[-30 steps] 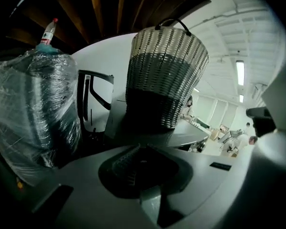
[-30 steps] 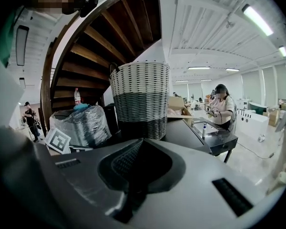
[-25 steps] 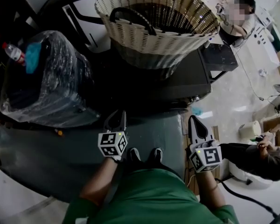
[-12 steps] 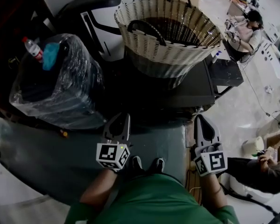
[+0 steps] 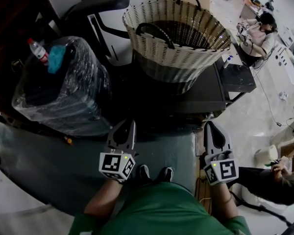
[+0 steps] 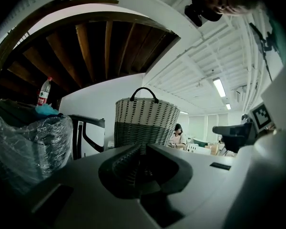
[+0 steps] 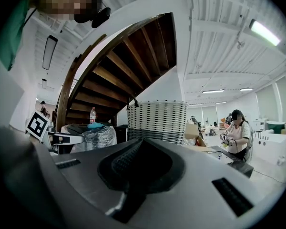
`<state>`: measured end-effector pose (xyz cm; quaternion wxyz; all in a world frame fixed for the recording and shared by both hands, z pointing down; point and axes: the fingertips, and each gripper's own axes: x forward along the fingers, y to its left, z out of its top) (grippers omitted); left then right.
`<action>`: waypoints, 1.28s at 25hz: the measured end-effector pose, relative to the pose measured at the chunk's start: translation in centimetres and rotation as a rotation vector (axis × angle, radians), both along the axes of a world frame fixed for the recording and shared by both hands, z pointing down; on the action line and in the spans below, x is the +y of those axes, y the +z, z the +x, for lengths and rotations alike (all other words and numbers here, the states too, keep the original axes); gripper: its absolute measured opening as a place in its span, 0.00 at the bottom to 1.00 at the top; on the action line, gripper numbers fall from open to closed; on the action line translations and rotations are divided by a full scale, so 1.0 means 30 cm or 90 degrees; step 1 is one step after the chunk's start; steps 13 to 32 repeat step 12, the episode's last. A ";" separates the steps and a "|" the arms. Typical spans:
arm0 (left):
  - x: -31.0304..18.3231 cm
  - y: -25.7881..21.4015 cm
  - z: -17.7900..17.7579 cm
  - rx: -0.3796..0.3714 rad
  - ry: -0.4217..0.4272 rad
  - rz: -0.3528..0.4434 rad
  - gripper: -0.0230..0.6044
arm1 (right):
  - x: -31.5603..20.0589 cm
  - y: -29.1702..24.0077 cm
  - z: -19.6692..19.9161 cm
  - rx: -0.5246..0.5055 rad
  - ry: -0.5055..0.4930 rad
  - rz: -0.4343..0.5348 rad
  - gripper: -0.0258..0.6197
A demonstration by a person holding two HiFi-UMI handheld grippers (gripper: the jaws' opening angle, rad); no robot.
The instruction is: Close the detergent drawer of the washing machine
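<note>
Head view. Both arms reach forward and down at waist level, side by side, the grippers pointing at the dark washing machine [image 5: 196, 94] that carries a woven basket [image 5: 179, 31]. The left gripper [image 5: 127, 127] hangs before the machine's front and the right gripper [image 5: 210, 129] near its right corner. Each has its jaws pressed together with nothing between them. The detergent drawer cannot be made out on the shadowed front.
</note>
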<state>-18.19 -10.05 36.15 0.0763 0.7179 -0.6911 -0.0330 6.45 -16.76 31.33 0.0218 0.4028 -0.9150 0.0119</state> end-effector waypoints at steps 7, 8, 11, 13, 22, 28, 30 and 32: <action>-0.010 0.026 0.012 0.000 0.022 -0.009 0.12 | -0.003 0.029 0.006 -0.003 0.012 -0.012 0.08; -0.013 0.030 0.016 0.001 0.029 -0.009 0.12 | -0.004 0.033 0.005 -0.002 0.015 -0.014 0.08; -0.018 0.039 0.019 0.009 0.044 -0.010 0.12 | -0.005 0.043 -0.002 0.000 0.023 -0.020 0.08; -0.019 0.042 0.019 0.012 0.048 -0.010 0.12 | -0.005 0.045 -0.004 0.000 0.027 -0.023 0.08; -0.019 0.042 0.019 0.012 0.048 -0.010 0.12 | -0.005 0.045 -0.004 0.000 0.027 -0.023 0.08; -0.019 0.042 0.019 0.012 0.048 -0.010 0.12 | -0.005 0.045 -0.004 0.000 0.027 -0.023 0.08; -0.019 0.042 0.019 0.012 0.048 -0.010 0.12 | -0.005 0.045 -0.004 0.000 0.027 -0.023 0.08; -0.019 0.042 0.019 0.012 0.048 -0.010 0.12 | -0.005 0.045 -0.004 0.000 0.027 -0.023 0.08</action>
